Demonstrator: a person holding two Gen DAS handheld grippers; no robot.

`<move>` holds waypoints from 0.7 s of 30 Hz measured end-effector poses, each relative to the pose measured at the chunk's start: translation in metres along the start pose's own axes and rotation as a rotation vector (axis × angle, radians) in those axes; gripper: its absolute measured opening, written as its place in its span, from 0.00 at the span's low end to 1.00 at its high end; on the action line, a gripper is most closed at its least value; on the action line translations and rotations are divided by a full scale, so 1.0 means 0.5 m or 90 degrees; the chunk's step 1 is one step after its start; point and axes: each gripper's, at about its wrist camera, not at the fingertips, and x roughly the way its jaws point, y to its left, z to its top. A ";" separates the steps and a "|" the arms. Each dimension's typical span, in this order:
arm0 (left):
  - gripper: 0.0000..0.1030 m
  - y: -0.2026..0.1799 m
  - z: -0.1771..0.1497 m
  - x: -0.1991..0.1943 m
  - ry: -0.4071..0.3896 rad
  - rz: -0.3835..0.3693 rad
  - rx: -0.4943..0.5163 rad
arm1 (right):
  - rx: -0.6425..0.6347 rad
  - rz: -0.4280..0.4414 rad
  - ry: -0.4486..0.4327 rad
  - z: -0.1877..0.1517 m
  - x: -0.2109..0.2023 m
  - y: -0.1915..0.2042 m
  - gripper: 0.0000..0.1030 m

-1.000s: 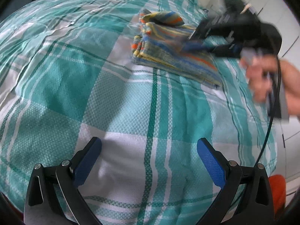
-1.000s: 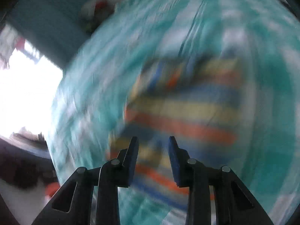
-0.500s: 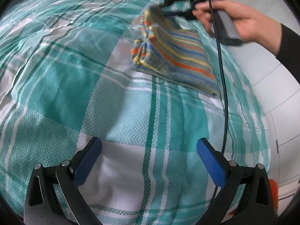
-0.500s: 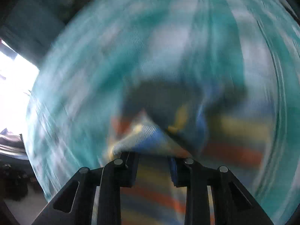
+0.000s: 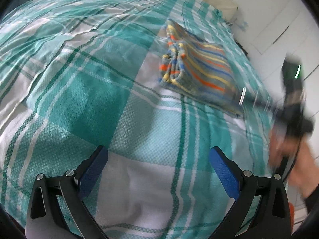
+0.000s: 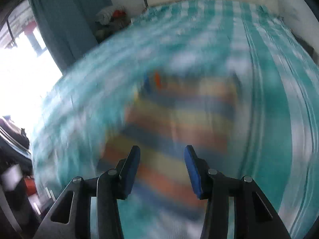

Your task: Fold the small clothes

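We hold our left gripper (image 5: 157,157) low over the teal-and-white plaid bedspread (image 5: 83,91), its blue-padded fingers (image 5: 93,169) spread wide with nothing between them, only the checked cloth showing in the gap. Ahead and to the right of it lies the striped garment (image 5: 201,71) — grey with orange, yellow and blue bands — folded into a compact, roughly rectangular packet resting flat on the bedspread, its layered edges bunched along the left side and well apart from the left fingers. At the right edge of that view our right hand (image 5: 289,155) is a blur around the black body of the other tool, just off the garment's near right corner. From the right wrist camera, heavily smeared by motion, the right gripper (image 6: 161,155) has its fingers parted with a clear gap between the blue pads and nothing held; the folded garment (image 6: 179,119) shows beyond the tips, though whether they touch it we cannot tell. Past the bed, a teal curtain (image 6: 65,20) hangs beside a bright window (image 6: 24,75).
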 end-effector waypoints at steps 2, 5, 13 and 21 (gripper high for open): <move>0.99 -0.010 -0.007 0.002 0.002 0.022 0.027 | 0.005 -0.007 0.075 -0.085 0.054 -0.018 0.46; 0.98 -0.033 0.014 -0.008 -0.002 0.019 0.039 | -0.022 -0.019 0.025 -0.088 0.015 0.000 0.45; 0.98 -0.133 0.230 0.092 -0.064 0.053 0.134 | -0.033 -0.018 -0.086 0.011 -0.060 -0.021 0.45; 0.92 -0.071 0.319 0.134 -0.006 0.043 0.098 | -0.021 0.040 0.014 0.055 0.051 -0.080 0.44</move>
